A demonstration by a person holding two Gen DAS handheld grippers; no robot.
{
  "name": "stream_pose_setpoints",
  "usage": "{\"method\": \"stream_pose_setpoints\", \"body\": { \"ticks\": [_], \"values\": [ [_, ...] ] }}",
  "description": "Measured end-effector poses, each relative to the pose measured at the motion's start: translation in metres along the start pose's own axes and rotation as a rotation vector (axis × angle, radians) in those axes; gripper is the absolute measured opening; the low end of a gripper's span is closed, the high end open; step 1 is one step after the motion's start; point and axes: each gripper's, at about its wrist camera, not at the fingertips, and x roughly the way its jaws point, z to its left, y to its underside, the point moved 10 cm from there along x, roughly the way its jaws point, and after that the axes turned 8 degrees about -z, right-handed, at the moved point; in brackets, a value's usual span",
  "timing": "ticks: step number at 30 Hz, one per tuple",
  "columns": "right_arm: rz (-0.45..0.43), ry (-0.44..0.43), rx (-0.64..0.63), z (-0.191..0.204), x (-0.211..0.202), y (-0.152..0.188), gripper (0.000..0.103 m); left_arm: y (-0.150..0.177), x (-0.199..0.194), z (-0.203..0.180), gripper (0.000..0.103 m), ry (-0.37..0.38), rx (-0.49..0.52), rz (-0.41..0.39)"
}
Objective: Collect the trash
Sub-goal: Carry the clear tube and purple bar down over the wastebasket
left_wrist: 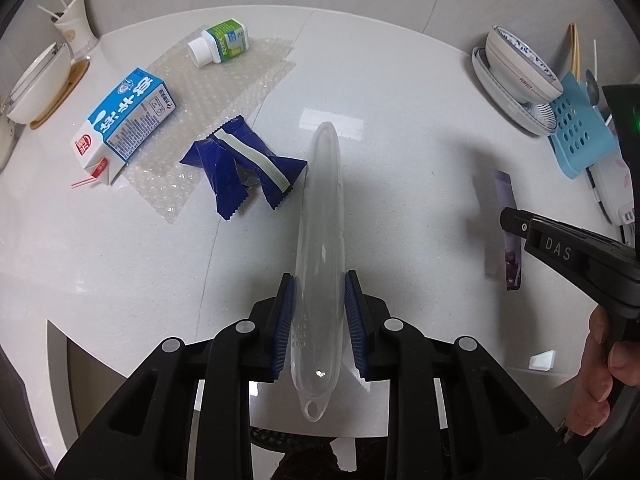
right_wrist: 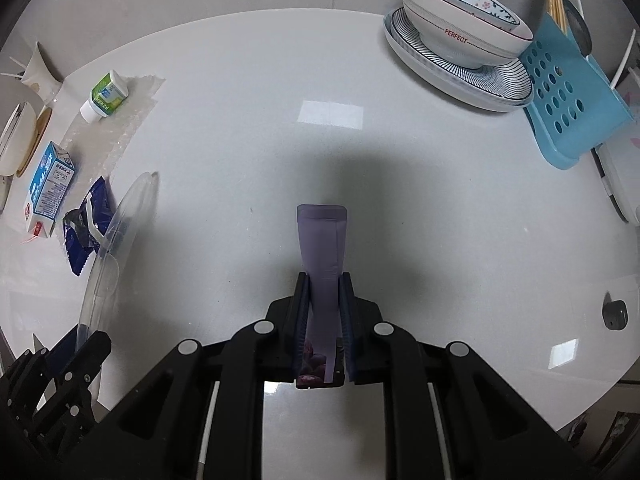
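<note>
one carton (left_wrist: 124, 120), one bottle (left_wrist: 220, 42), two wrappers (left_wrist: 244, 168).

White round table (left_wrist: 400, 92): milk carton (left_wrist: 126, 120) and small bottle (left_wrist: 222, 44) on bubble wrap (left_wrist: 224, 92), crumpled blue wrapper (left_wrist: 244, 168) beside it, stacked bowls (right_wrist: 460, 32) on the far right edge.

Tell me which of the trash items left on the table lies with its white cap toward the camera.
The small green-and-white plastic bottle: it lies on the bubble wrap. The blue-and-white carton and crumpled dark blue wrapper have no cap.
</note>
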Motion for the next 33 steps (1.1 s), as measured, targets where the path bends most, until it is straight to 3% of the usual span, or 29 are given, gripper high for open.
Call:
{"method": "stream_pose_setpoints", "body": {
  "ticks": [19, 33],
  "values": [
    [-0.078, -0.016, 0.024, -0.003, -0.052, 0.029, 0.014, 0.019, -0.047, -0.002, 0.024, 0.049, 0.031, -0.068],
    [-0.194, -0.035, -0.044, 0.022, -0.106, 0.048, 0.014, 0.043, -0.1, 0.017, 0.024, 0.075, 0.021, -0.121]
  ]
}}
